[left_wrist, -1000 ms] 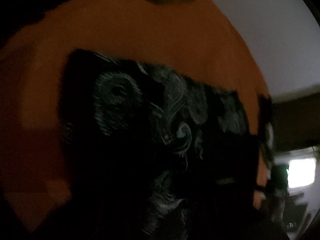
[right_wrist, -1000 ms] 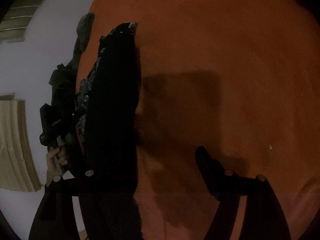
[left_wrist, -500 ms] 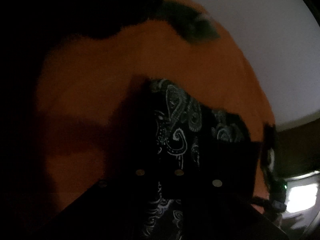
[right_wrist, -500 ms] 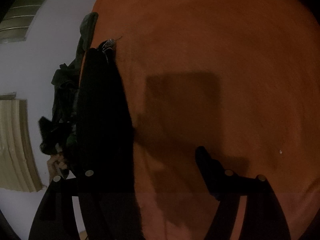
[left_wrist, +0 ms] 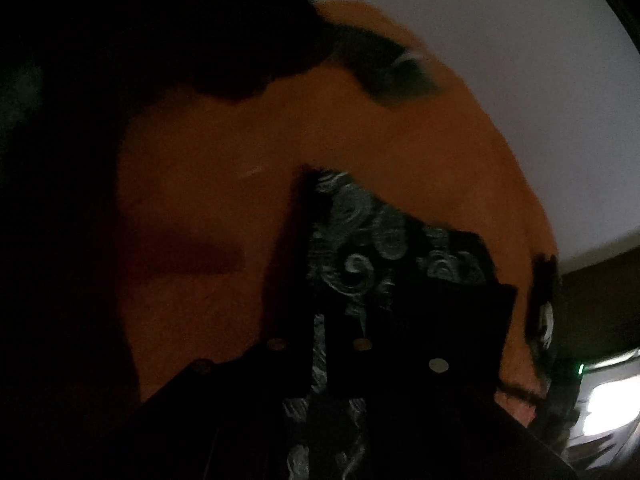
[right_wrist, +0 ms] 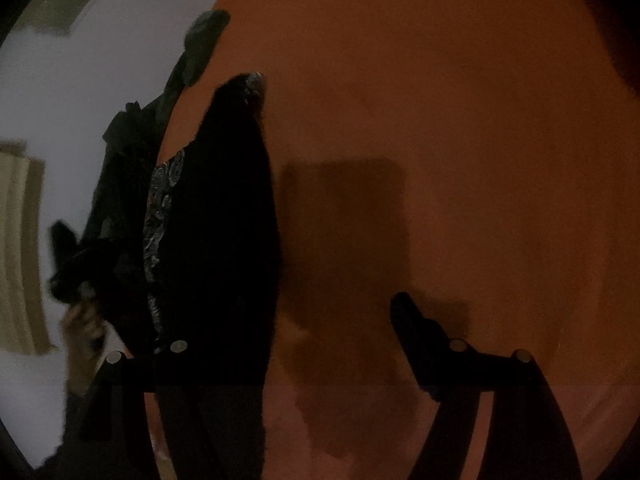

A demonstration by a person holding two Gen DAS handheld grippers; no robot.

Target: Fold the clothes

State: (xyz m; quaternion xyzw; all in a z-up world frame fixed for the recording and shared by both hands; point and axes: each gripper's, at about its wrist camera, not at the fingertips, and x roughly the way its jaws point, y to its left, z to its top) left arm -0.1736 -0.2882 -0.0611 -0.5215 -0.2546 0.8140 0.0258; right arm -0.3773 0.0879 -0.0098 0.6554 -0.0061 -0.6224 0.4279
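A black garment with a pale paisley print (left_wrist: 360,240) lies on an orange surface (left_wrist: 208,184). My left gripper (left_wrist: 320,340) points down at it. Its fingers stand almost together with a strip of the printed cloth in the thin gap, and the jaws are just starting to open. In the right wrist view the same garment (right_wrist: 216,220) rises as a dark fold at the left. My right gripper (right_wrist: 320,316) is open. Its right finger (right_wrist: 412,320) hangs over bare orange; its left finger is hidden against the black cloth.
A dark green garment (left_wrist: 392,76) lies at the orange surface's far edge, also seen from the right (right_wrist: 204,36). A large black shape (left_wrist: 160,40) fills the upper left. Pale floor (left_wrist: 520,60) lies beyond. A hand (right_wrist: 80,320) holds the left gripper at the left edge.
The left view has pulled up and back from the paisley cloth, and its fingers have come into sight with the cloth between them. The right gripper stays open and has shifted slightly.
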